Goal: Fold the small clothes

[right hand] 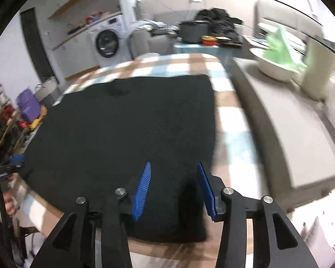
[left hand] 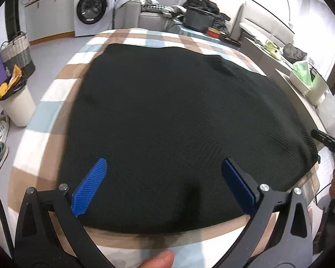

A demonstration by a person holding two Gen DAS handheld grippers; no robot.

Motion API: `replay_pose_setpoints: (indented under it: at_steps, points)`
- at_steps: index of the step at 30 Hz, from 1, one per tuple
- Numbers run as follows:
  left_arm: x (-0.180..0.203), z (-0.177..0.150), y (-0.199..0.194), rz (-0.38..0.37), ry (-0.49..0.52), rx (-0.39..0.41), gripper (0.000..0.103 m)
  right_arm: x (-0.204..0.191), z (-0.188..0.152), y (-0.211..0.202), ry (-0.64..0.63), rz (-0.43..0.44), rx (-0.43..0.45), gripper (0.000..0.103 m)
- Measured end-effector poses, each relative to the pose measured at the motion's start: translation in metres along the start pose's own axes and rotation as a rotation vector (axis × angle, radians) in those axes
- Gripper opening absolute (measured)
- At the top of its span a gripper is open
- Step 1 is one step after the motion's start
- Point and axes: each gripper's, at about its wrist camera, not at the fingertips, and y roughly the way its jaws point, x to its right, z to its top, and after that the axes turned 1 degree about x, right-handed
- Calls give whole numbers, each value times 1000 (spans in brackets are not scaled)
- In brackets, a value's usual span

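Hovering over the near edge of the table, left gripper (left hand: 164, 184) has its blue fingers (left hand: 90, 186) spread wide, nothing between them; right gripper (right hand: 174, 189) also spread, narrower gap, nothing pinched. Black garment (left hand: 167, 120) lies flat on the checked tablecloth (left hand: 44, 116), covering most of the table, running from the near edge toward the far edge; long axis hard to tell, looks roughly square here. Left gripper sits above the garment's near hem, about mid-width; right gripper is above the near right corner of the garment, its right finger close to the garment's right edge. Nothing lies between either gripper and the cloth. Around: white bin (left hand: 20, 107) and woven basket (left hand: 16, 49) on the floor off the left edge, washing machine (left hand: 93, 9) beyond the far edge, dark pot (right hand: 193, 32) and red bowl (right hand: 209, 40) on a further surface, white basin (right hand: 273, 67) with green plastic (right hand: 279, 47) on the grey counter (right hand: 290, 122) off the right edge. Right view blurred.
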Motion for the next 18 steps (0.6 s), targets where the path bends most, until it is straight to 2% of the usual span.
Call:
replay_pose_setpoints:
  at_steps: [1, 3, 8, 10, 15, 18]
  points:
    - [6, 1, 3, -11, 13, -1, 102, -12, 1, 4, -26, 28, -3, 47]
    - [18, 3, 10, -15, 43, -11, 102, -32, -2, 12, -70, 59, -14, 58]
    - [32, -1, 27, 9, 98, -64, 102, -76, -10, 47, -168, 102, -83, 58]
    - [32, -5, 32, 34, 102, -81, 102, -84, -12, 58, -196, 82, -93, 58]
    - [28, -7, 37, 37, 117, -91, 102, -78, -20, 63, -249, 80, -111, 61]
    - [28, -8, 38, 43, 124, -89, 102, -62, -29, 54, -255, 24, -119, 66]
